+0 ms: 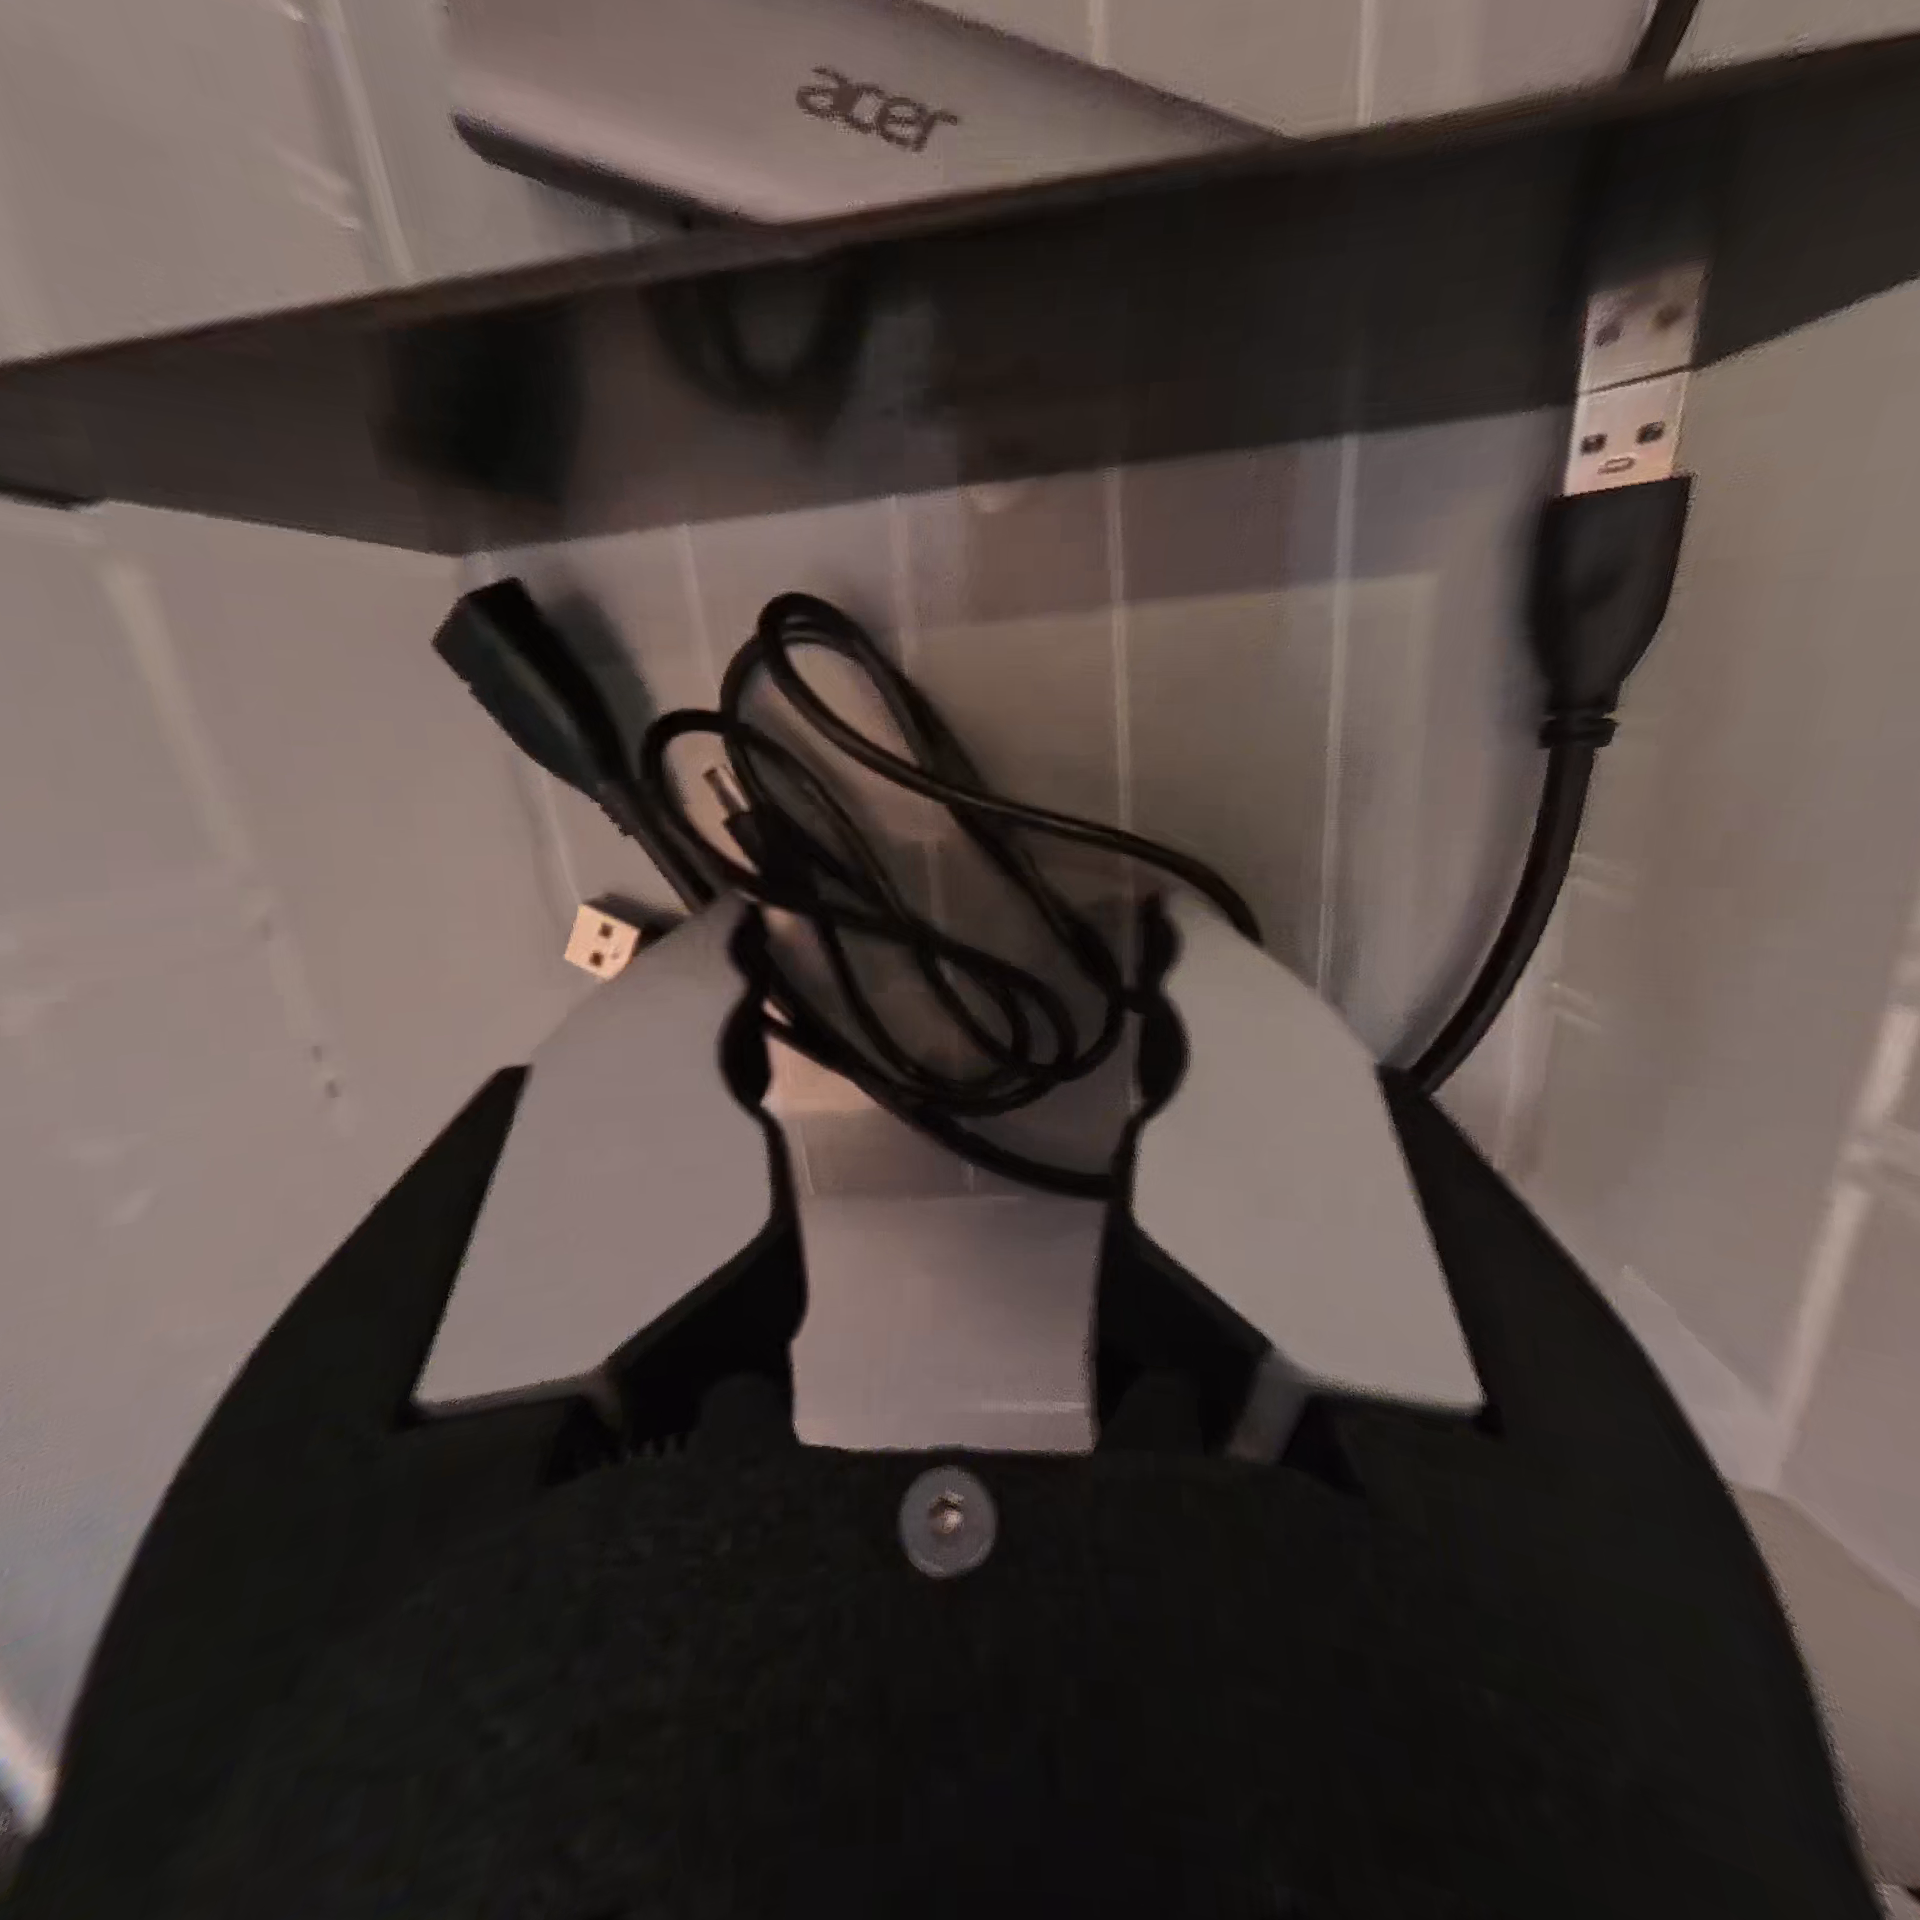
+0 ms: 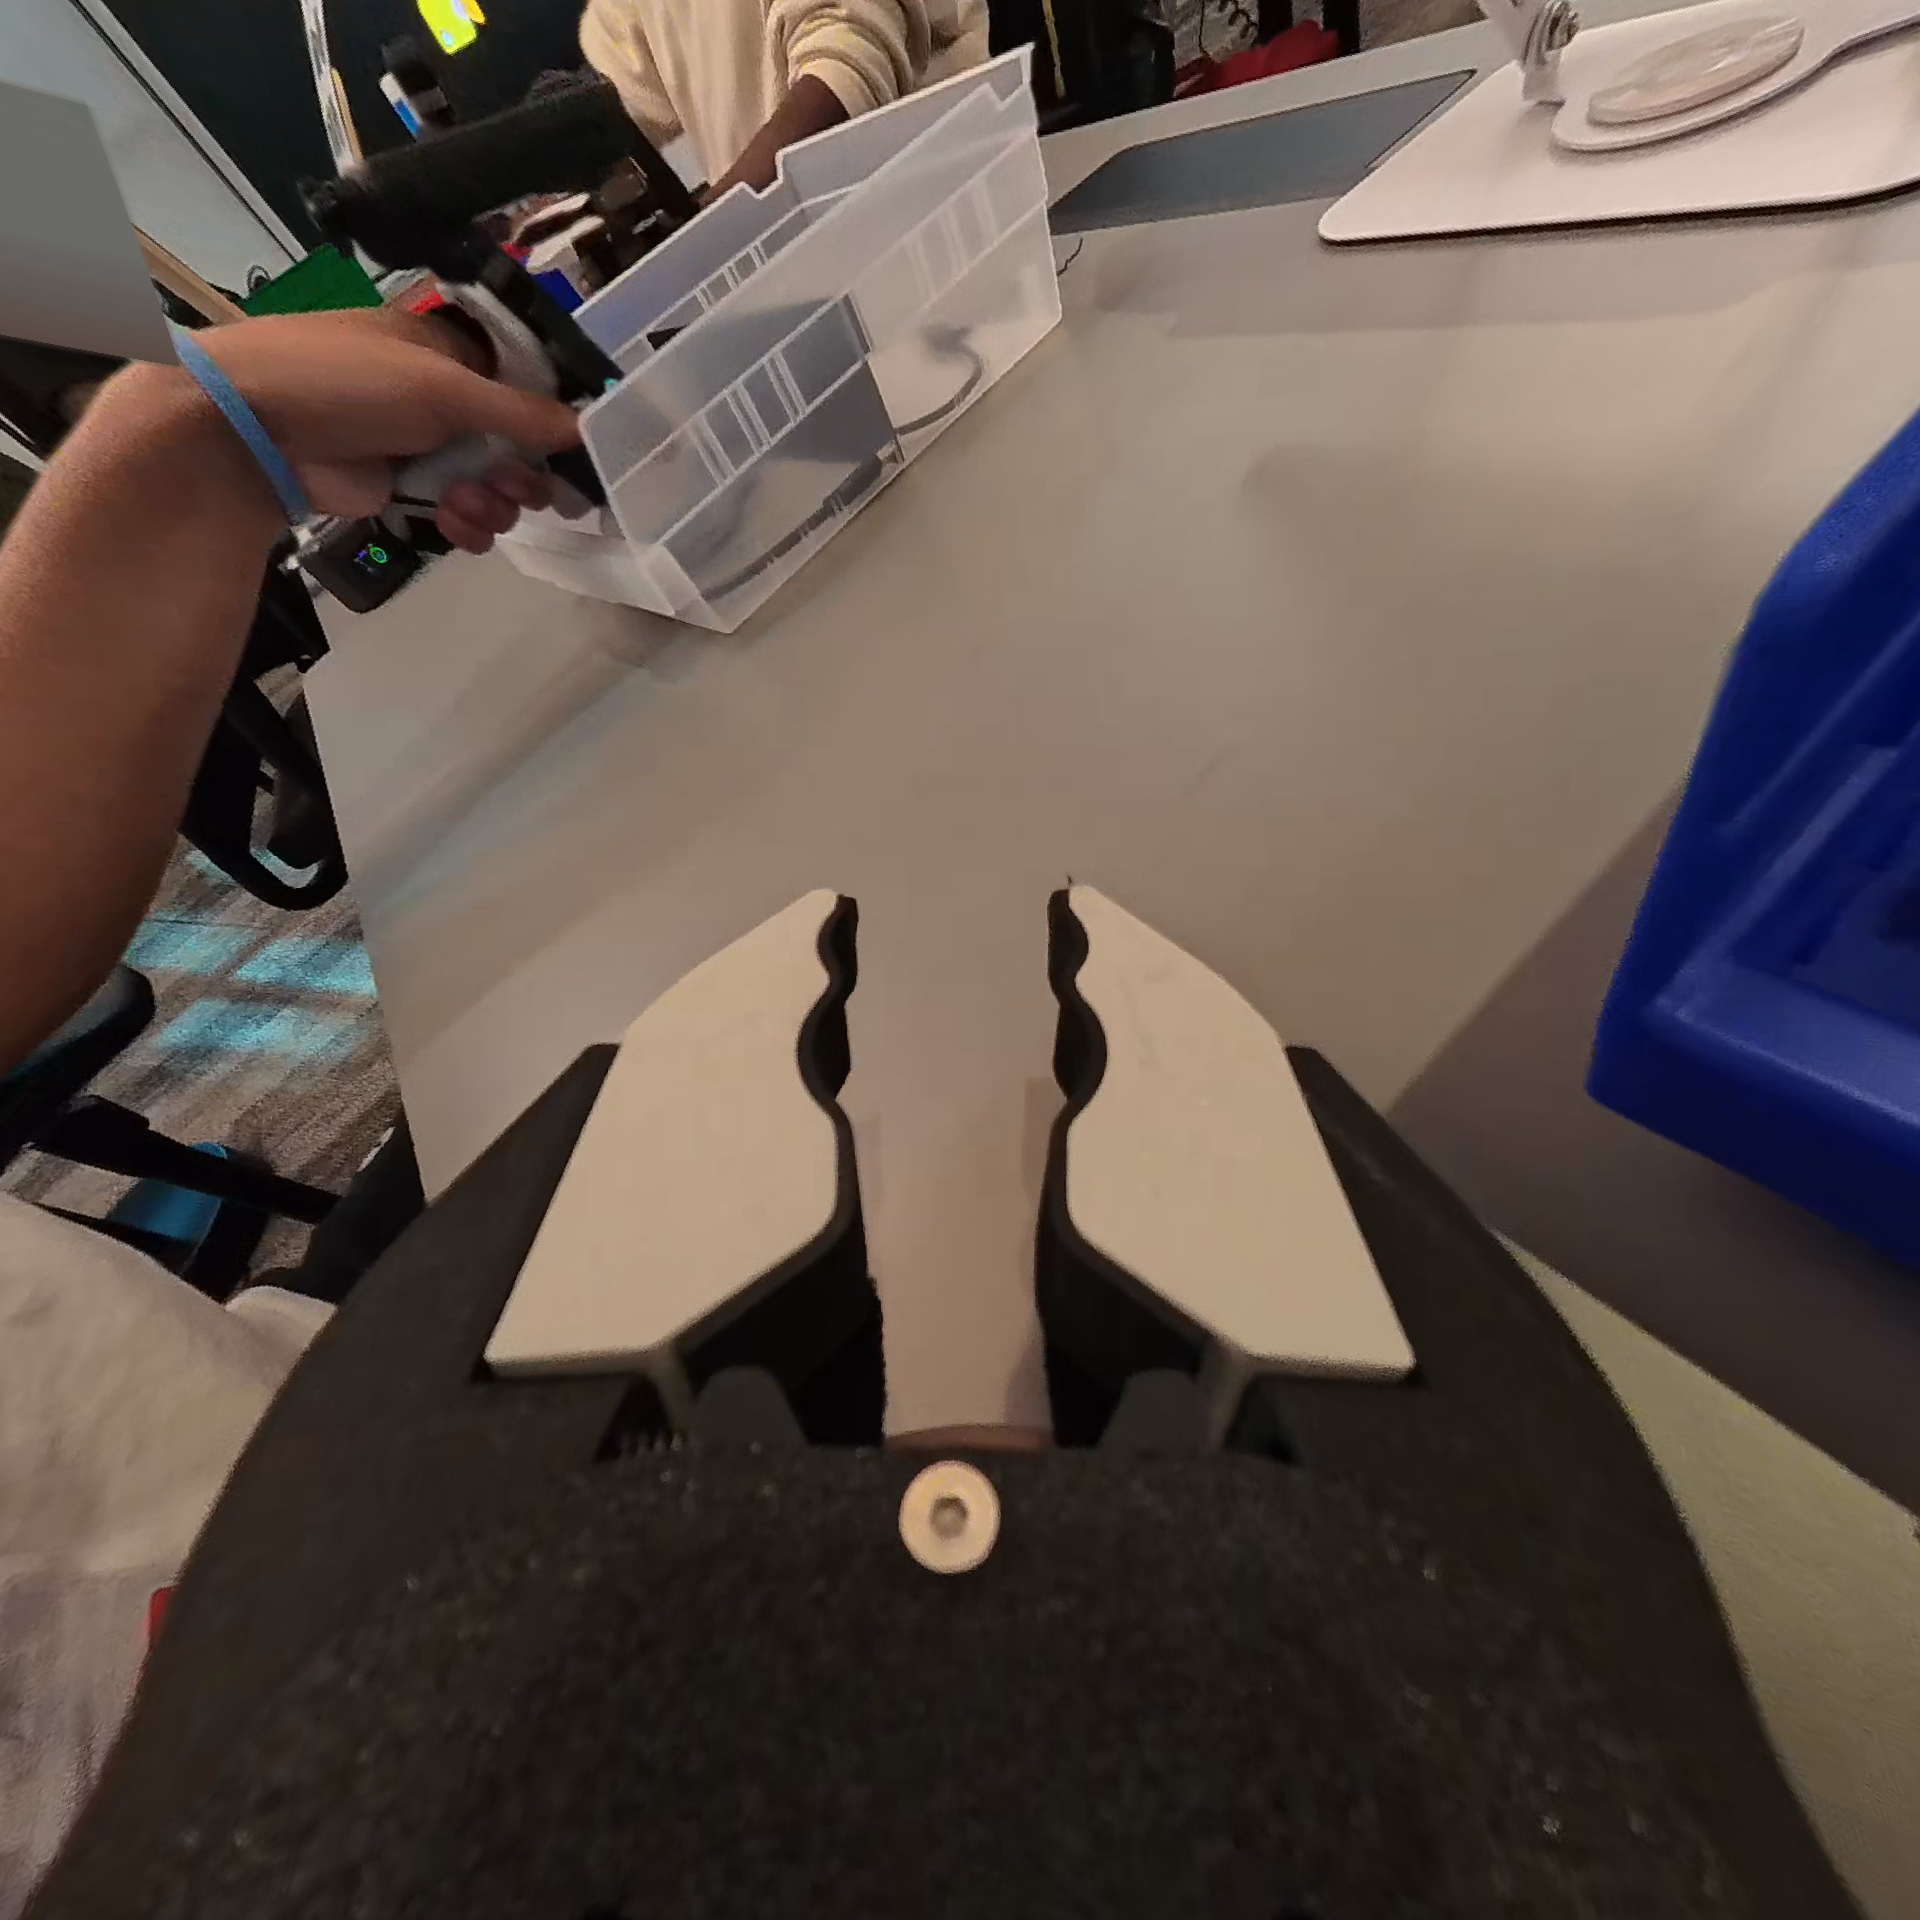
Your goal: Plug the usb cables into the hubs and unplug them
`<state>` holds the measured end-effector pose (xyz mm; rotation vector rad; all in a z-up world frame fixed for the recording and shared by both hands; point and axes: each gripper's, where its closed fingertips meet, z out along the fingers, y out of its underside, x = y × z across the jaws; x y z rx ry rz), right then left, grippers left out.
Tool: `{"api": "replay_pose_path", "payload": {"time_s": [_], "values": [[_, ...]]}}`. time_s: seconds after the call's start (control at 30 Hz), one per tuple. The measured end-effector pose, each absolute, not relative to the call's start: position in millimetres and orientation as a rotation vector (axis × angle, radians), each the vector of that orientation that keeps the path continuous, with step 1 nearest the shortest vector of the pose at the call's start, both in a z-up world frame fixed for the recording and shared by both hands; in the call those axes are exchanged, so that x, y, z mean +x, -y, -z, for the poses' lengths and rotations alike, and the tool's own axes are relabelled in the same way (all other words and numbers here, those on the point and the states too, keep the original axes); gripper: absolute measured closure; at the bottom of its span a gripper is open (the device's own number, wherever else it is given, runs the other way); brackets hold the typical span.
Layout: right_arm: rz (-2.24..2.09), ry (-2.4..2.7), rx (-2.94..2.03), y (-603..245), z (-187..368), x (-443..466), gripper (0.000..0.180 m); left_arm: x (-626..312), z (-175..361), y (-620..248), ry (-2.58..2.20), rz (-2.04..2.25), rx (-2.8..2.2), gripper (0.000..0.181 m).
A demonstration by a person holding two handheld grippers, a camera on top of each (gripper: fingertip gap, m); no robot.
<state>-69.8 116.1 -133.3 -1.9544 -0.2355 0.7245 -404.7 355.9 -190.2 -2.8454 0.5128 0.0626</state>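
1. Inside the translucent plastic bin [image 2: 831, 343], the left gripper [image 1: 940, 997] has its wavy grey fingers spread around a coiled thin black USB cable [image 1: 914, 883], walls close on both sides.
2. Meanwhile the right gripper [image 2: 951, 997] hovers, fingers apart and empty, over the smooth grey table [image 2: 1195, 675], open surface ahead.

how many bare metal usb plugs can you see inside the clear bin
2: one USB plug at upper right, pointing up at the dark hub edge; one small plug low left beside the coiled cable. Others may hide in the coil.
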Motion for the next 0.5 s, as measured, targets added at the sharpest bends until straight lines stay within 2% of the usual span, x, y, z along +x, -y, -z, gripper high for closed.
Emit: {"api": "replay_pose_path", "payload": {"time_s": [0.1, 0.23, 0.3, 0.5], "values": [[-0.770, 0.203, -1.962, -115.9, 134.5, -69.0, 0.145, -390.4, 189.1, -358.9, -0.587, -0.115, -2.823, 0.144], [-0.835, 0.165, -1.954, -114.3, 133.3, -69.8, 0.145, -386.1, 188.1, -362.7, -0.686, -0.240, -2.751, 0.157], [-0.848, 0.159, -1.954, -112.3, 133.3, -69.7, 0.145, -385.3, 183.8, -361.5, -0.712, -0.239, -2.716, 0.171], [-0.835, 0.157, -1.945, -109.4, 130.4, -68.5, 0.146, -379.4, 127.3, -345.3, -0.636, 0.026, -2.543, 0.175]]}}
